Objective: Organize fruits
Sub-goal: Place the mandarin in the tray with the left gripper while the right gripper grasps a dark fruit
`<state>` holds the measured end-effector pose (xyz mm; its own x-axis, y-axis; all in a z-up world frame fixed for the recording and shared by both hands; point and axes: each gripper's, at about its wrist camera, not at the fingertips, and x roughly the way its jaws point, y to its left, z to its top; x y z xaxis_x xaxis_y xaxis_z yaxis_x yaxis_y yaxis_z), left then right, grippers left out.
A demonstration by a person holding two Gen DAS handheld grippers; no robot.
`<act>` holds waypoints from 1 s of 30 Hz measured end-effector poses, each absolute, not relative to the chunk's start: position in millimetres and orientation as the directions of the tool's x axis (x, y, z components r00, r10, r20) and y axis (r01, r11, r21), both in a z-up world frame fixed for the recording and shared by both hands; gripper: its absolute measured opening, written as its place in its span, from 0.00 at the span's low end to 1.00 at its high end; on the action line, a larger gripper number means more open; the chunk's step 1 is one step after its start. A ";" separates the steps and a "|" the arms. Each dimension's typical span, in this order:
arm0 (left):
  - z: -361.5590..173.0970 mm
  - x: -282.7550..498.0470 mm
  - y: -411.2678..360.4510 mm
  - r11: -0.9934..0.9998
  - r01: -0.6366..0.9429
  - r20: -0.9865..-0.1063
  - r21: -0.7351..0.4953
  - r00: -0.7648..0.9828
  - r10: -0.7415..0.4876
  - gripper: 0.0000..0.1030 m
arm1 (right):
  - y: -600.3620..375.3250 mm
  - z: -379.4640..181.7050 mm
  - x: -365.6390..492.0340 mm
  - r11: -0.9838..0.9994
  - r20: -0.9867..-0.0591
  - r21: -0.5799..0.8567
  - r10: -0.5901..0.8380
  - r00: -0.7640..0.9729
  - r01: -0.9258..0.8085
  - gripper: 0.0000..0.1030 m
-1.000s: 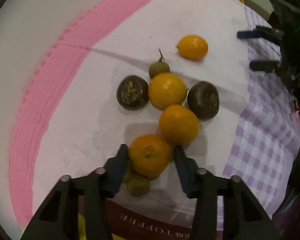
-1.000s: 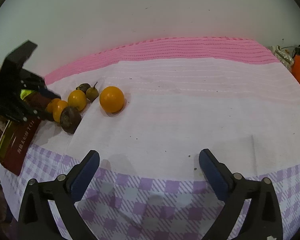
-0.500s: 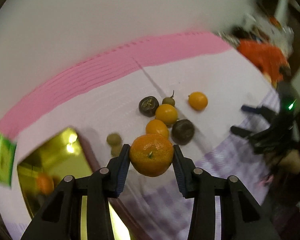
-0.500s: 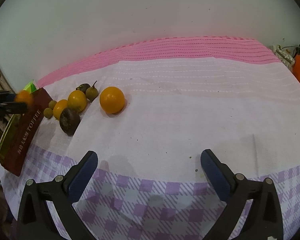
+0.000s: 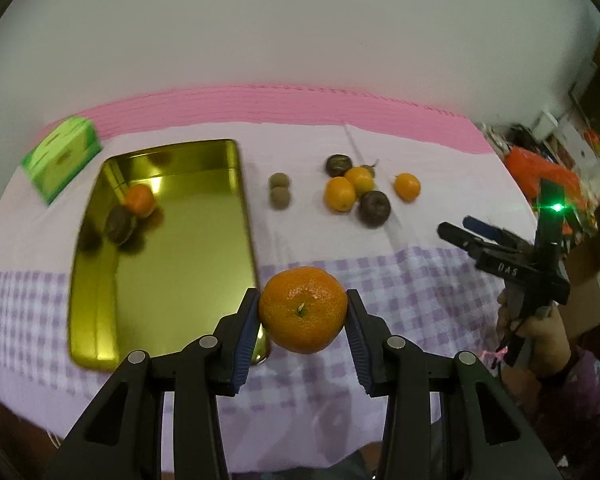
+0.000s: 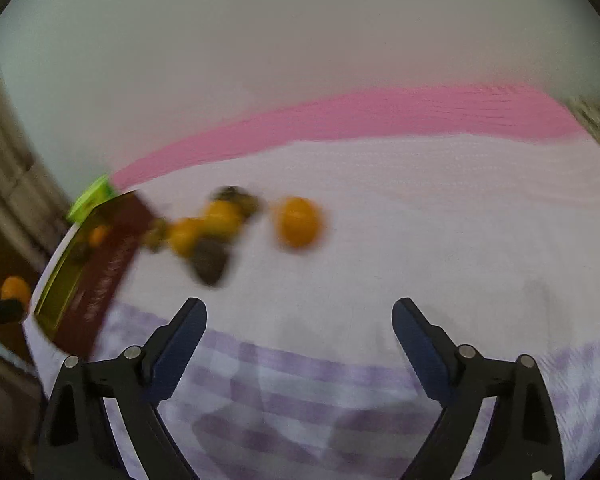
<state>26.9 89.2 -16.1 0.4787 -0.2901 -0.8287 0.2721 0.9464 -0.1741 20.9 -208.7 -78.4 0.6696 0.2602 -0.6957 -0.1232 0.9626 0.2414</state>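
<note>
My left gripper [image 5: 302, 312] clamps a mandarin [image 5: 302, 309]: deep orange, pebbled skin, green stem scar facing the camera, held above the checked cloth [image 5: 400, 280] just beside the gold tin [image 5: 236, 184]. My right gripper [image 6: 299, 320], its jaws closing with nothing between them, hovers over the cloth.

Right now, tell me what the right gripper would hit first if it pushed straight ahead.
Nothing sits between the closing fingers of the right gripper. Straight ahead is bare white cloth; the lone orange fruit lies slightly left, though blur makes depth uncertain.
</note>
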 end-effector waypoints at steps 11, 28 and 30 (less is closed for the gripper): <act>10.7 10.9 121.7 0.972 0.208 -0.792 -0.113 0.572 -0.215 0.41 | -116.9 -93.2 76.4 0.959 -0.765 0.028 0.203 0.611 -0.283 0.76; -14.8 41.4 167.5 0.995 0.074 -0.806 -0.072 0.583 -0.101 0.41 | -118.5 -105.2 21.8 0.952 -0.751 0.120 0.273 0.601 -0.282 0.37; -22.8 50.1 171.2 0.998 0.059 -0.809 -0.036 0.584 -0.063 0.42 | -117.9 -108.9 20.3 0.952 -0.749 0.124 0.276 0.603 -0.281 0.37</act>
